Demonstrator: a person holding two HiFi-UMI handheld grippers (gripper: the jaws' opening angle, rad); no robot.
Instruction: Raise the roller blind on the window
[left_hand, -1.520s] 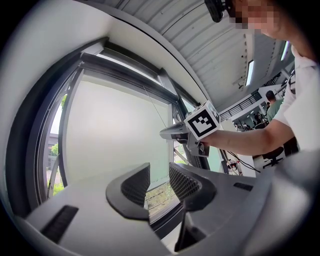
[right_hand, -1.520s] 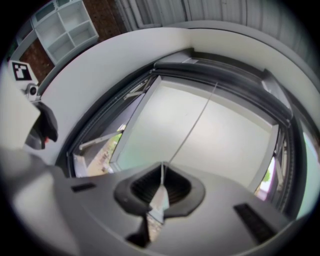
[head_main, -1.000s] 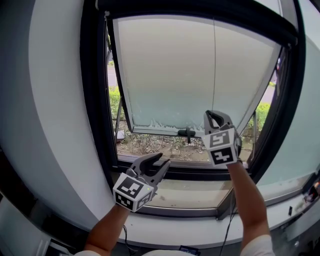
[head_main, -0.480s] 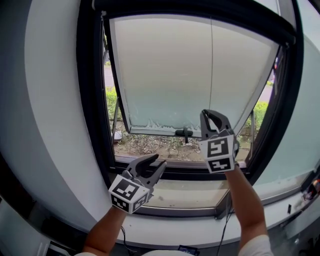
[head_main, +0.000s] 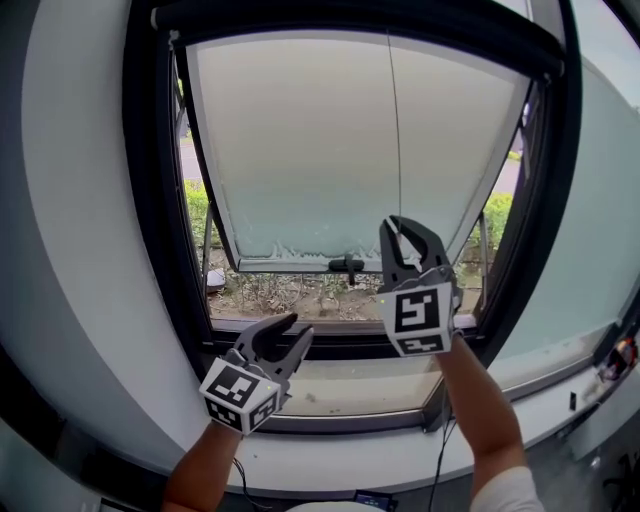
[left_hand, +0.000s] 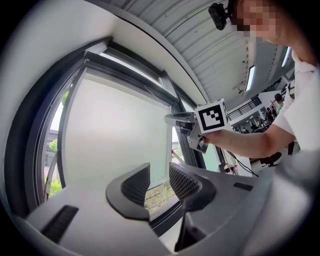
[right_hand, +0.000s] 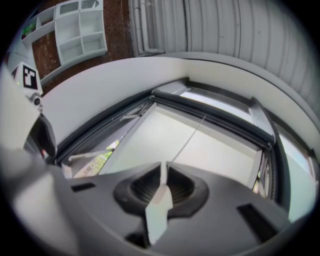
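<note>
A pale, translucent roller blind (head_main: 320, 150) covers most of a black-framed window (head_main: 150, 200). The right gripper (head_main: 401, 224) has its fingers pinched on the blind's thin white pull cord (head_main: 393, 130). Lower down, the left gripper (head_main: 298, 326) fingers stand apart, empty.

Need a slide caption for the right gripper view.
Right hand-held gripper shut on the pull cord, with the roller blind hanging ahead.

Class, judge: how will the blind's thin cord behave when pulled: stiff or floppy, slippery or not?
Probably floppy: the cord is thread-thin, straight only while the right hand-held gripper grips it. Likely slippery; its flat tab gives grip.
</note>
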